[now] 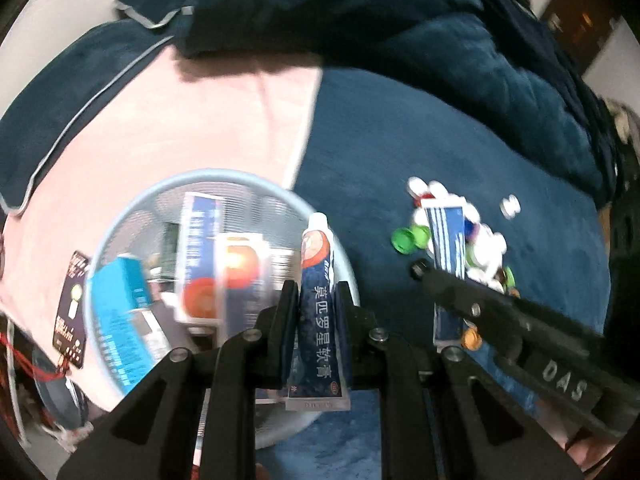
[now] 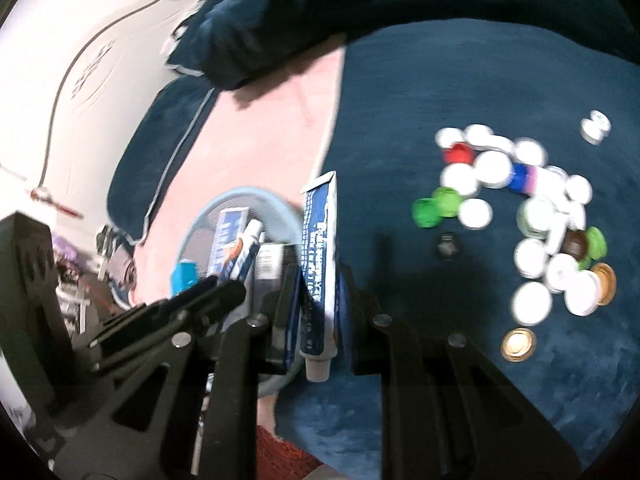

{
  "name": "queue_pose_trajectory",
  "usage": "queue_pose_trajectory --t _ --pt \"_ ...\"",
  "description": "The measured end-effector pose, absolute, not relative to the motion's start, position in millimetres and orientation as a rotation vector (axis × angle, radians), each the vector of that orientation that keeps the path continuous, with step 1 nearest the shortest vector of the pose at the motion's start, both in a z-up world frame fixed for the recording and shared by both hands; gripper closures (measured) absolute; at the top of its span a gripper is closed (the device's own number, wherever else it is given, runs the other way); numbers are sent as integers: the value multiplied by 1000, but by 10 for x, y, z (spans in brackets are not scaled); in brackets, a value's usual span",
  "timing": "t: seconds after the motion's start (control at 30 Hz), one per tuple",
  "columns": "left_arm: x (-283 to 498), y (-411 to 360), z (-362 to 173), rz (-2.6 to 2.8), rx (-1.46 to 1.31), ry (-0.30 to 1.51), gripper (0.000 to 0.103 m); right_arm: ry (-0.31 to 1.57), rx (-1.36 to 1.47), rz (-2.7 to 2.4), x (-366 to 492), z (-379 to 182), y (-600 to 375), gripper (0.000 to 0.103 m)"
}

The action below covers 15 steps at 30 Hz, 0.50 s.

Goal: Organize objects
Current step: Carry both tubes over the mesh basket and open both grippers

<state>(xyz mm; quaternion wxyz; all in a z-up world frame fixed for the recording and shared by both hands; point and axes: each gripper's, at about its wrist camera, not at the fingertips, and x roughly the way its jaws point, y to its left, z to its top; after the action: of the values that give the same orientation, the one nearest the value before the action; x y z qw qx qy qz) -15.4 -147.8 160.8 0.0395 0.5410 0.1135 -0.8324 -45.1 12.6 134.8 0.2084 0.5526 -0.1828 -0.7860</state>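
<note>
My left gripper [image 1: 316, 296] is shut on a dark blue ointment tube [image 1: 318, 280], cap pointing away, held above the right rim of a light blue mesh basket [image 1: 120, 216]. The basket holds several medicine boxes [image 1: 200, 240]. My right gripper [image 2: 318, 284] is shut on a blue-and-white tube [image 2: 320, 256], cap pointing toward the camera; it also shows in the left wrist view [image 1: 448, 240]. The basket [image 2: 240, 196] and the left gripper's tube [image 2: 244, 252] lie to its left. A pile of bottle caps [image 2: 520, 208] lies on the blue blanket to the right.
Blue blanket [image 1: 400, 140] beside a pink sheet [image 1: 180, 120]. Dark blue pillows [image 1: 320, 8] lie at the back. A dark card [image 1: 72, 312] lies left of the basket. One white cap [image 2: 596, 126] sits apart at the far right. A gold lid [image 2: 519, 344] lies near the front.
</note>
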Motion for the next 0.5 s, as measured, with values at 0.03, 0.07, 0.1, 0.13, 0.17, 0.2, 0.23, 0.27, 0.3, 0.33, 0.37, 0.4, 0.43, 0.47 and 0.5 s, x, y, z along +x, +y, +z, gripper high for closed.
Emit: queue_pose_trajectory --t 0.03,0.07,0.1,0.13,0.17,0.2,0.23,0.27,0.3,0.33,0.37,0.4,0.43,0.47,0.5 --pt "-131 -1569 1626 -2545 1636 371 85 -500 1531 -2177 -441 1362 57 84" --pt "-114 -1653 1643 -2539 1618 393 85 -491 1524 -2162 -444 1361 -29 84" --pt "-99 -1734 1659 -2533 1599 417 85 -486 1520 -2148 -430 1364 -89 84" --pt "-88 -1794 1671 -2530 1586 435 85 -481 1517 -2135 -413 1367 -157 84" --pt "-65 -1876 1685 -2524 1566 463 85 -477 1516 -2121 -398 1367 -225 84" --pt "-49 -1926 1692 -2519 1555 482 85 -473 1516 -2108 -385 1361 -275 84" --pt "-36 -1977 1694 -2514 1546 501 85 -469 1516 -2094 -371 1351 -333 84" --pt "-12 -2047 1695 -2507 1535 522 85 -467 1519 -2077 -357 1333 -394 84" --pt "14 -2118 1694 -2498 1525 540 85 -470 1522 -2061 -344 1316 -447 84" --pt "35 -2180 1692 -2487 1514 555 85 -476 1525 -2035 -333 1284 -524 84" --pt "52 -2242 1687 -2475 1500 573 85 -478 1527 -2018 -325 1273 -567 84" --pt "76 -2329 1682 -2459 1480 598 85 -478 1529 -2001 -313 1256 -629 84" --pt "92 -2382 1677 -2449 1469 613 85 -474 1531 -1980 -304 1231 -707 84" --pt "115 -2449 1672 -2439 1456 631 85 -470 1532 -1961 -295 1207 -787 84" --pt "137 -2517 1658 -2428 1443 653 85 -471 1533 -1947 -290 1189 -846 84"
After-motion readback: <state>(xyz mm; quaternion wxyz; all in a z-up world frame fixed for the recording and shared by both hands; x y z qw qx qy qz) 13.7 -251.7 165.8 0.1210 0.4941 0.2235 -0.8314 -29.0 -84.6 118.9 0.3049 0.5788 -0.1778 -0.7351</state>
